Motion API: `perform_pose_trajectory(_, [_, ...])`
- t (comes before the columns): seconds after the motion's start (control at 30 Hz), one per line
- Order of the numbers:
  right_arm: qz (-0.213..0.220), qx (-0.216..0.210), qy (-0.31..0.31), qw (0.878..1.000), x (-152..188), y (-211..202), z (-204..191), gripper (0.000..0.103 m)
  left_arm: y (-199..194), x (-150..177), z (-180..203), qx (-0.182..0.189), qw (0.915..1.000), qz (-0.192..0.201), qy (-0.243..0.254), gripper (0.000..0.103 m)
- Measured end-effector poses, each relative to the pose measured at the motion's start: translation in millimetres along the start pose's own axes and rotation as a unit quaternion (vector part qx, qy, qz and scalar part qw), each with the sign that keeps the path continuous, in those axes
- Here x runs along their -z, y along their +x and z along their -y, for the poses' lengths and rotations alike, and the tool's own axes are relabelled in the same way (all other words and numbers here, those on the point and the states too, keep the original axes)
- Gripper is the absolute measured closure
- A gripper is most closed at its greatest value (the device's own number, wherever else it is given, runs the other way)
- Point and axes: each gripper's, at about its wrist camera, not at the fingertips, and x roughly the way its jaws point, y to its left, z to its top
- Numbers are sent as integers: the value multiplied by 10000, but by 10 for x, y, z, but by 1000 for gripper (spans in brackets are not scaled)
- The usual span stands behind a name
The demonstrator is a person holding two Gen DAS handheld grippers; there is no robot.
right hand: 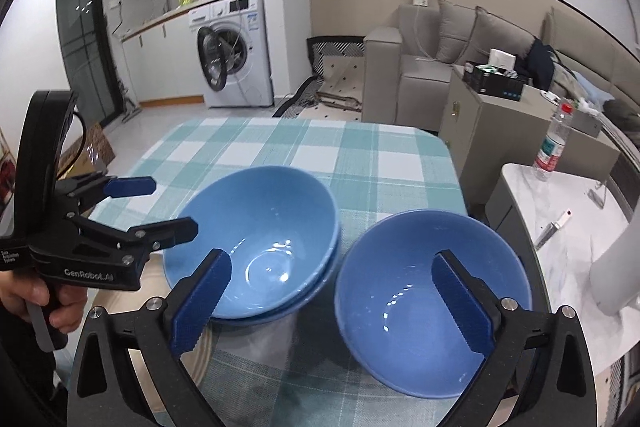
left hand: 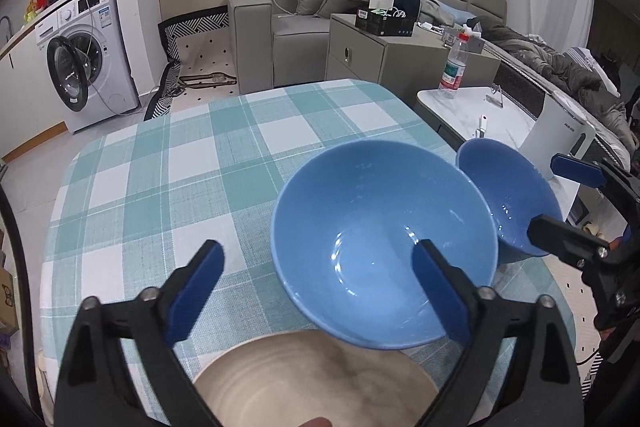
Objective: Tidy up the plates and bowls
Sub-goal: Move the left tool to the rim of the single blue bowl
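The table (right hand: 280, 143), draped in a woven teal-and-white checked cloth with rounded corners, ran out of both views at its near edge. On its near right part sat two nested glossy blue bowls (right hand: 256, 235), only the rim of the lower one showing under the upper. A single blue bowl (right hand: 432, 299) of the same smooth glaze stood just beside them at the right edge. A beige, faintly ringed plate (left hand: 312, 383) at the near edge was cut off by the frame and partly under the stack. The left gripper (left hand: 320, 287) hung with its ridged blue pads spread wide, gripping nothing; the right gripper (right hand: 332, 303) likewise gaped over the single bowl, holding nothing
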Motion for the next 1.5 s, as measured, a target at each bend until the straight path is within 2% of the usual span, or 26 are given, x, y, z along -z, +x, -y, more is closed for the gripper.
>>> perform_pose_trajectory(0.13, [220,129,256,9993,46,-175,174,1,-33,-21,106,137,9999,37,59,4])
perform_pose_trajectory(0.2, [321,193,395,9985,66,-236,276,1,-40,-28,156,177,9998,60,68,0])
perform_pose_trajectory(0.4, [553,367,764,9949,201,-390,584,1,-39,-18,327,182,9997,131,110,0])
perform_pose_trajectory(0.87, [502,653,1328,9877,387,-496,1132,1,-7,-29,715,519,9984,198,75,0])
perform_pose_trajectory(1.1, [496,601,1455,9863,440,-467,1265,1,-52,6,951,660,9968,315,318,2])
perform_pose_trajectory(1.33, [537,558,1452,9864,473,-475,1290,1,-40,43,1177,689,9963,291,429,20])
perform_pose_trajectory(1.5, [623,547,1542,9846,491,-517,1339,1,-28,55,1316,841,9952,216,460,38])
